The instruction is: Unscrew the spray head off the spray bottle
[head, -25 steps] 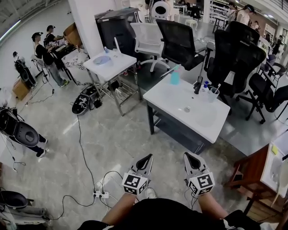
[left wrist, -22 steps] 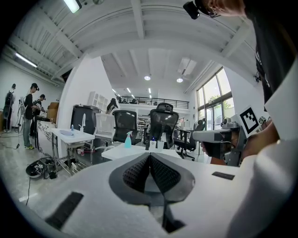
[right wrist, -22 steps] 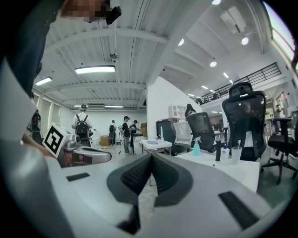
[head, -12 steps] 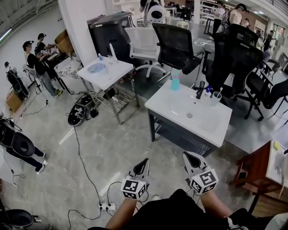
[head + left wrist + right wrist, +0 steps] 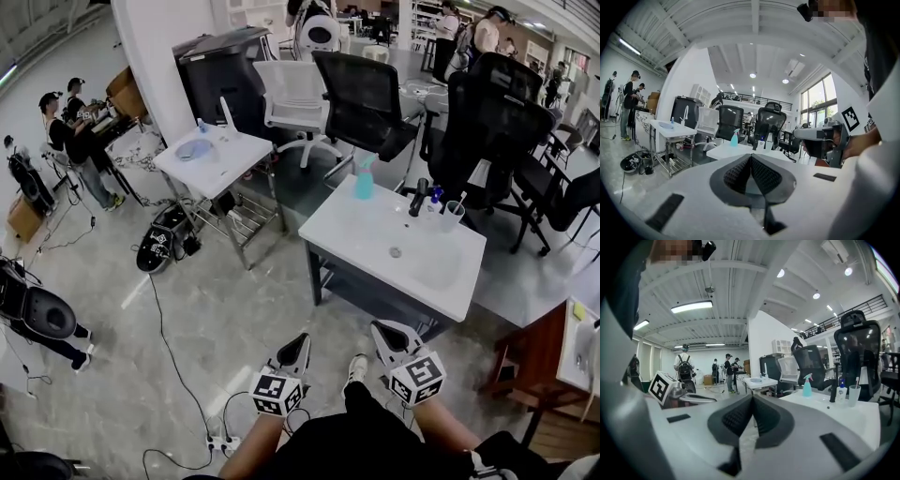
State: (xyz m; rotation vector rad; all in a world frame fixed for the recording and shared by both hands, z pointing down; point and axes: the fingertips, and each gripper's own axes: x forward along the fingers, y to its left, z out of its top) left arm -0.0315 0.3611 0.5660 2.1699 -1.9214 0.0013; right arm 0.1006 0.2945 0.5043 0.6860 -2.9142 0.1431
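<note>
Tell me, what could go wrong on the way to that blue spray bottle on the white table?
1. A power strip with its cables lies on the floor by the person's feet; they could trip on it.
2. A clear cup stands on the same white table as the spray bottle; a careless reach might knock it over.
3. The left tool and right tool are both shut; nudging the bottle that way could tip it.

Grey floor (image 5: 216,300), white table (image 5: 361,230), black chairs (image 5: 361,89), possibly mezzanine (image 5: 853,312)
</note>
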